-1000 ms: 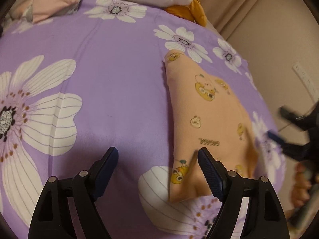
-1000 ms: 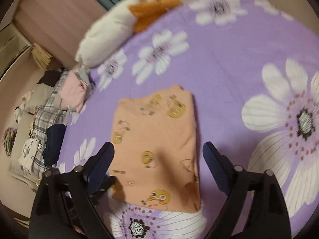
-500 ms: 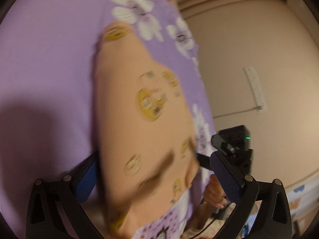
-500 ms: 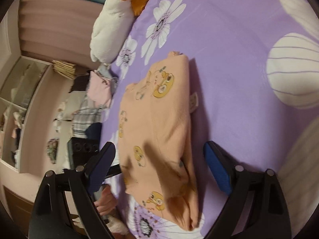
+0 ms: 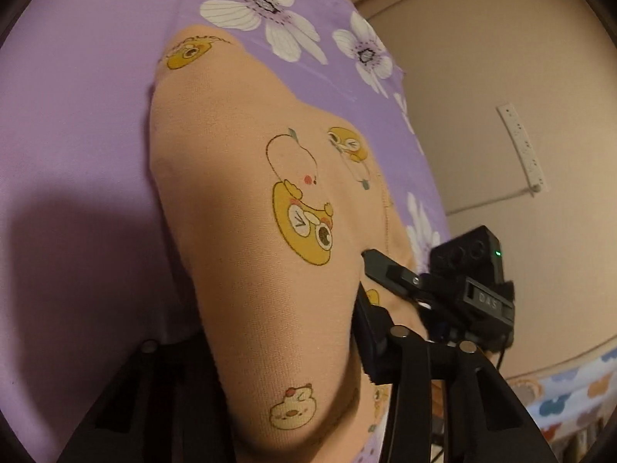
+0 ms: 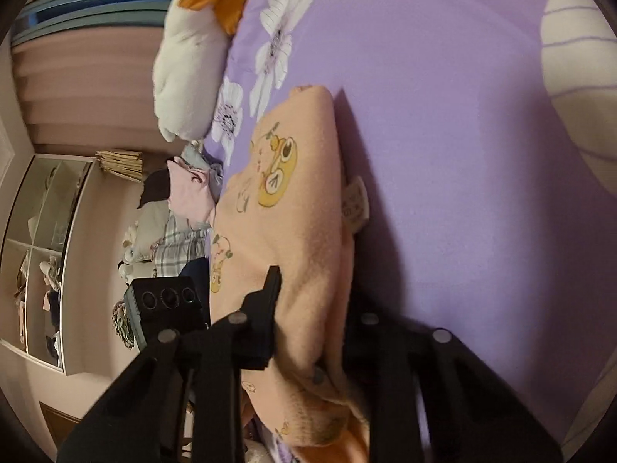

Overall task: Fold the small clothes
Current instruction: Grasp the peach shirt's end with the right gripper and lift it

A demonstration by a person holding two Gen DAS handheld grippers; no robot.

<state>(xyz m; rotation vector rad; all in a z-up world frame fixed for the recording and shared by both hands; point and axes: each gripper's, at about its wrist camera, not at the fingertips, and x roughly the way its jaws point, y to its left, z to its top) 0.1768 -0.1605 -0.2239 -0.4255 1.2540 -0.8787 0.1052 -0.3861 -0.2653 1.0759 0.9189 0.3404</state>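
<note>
Bedroom, bed with purple floral bedsheet (image 5: 77, 96). Left wrist view: peach garment with duck print (image 5: 250, 231) lies on the sheet, its near end bunched between the fingers of my left hand-held gripper (image 5: 277, 351), which is clenched on the cloth; my right hand-held gripper (image 5: 443, 293) sits just beyond, at the garment's right edge; beige wall (image 5: 501, 58) behind. Right wrist view: my right hand-held gripper (image 6: 308, 332) is clamped on the same garment (image 6: 300, 208), label (image 6: 356, 202) showing at its edge; white plush toy (image 6: 185, 77), clothes pile (image 6: 181, 208) and shelf unit (image 6: 46, 239) at left.
</note>
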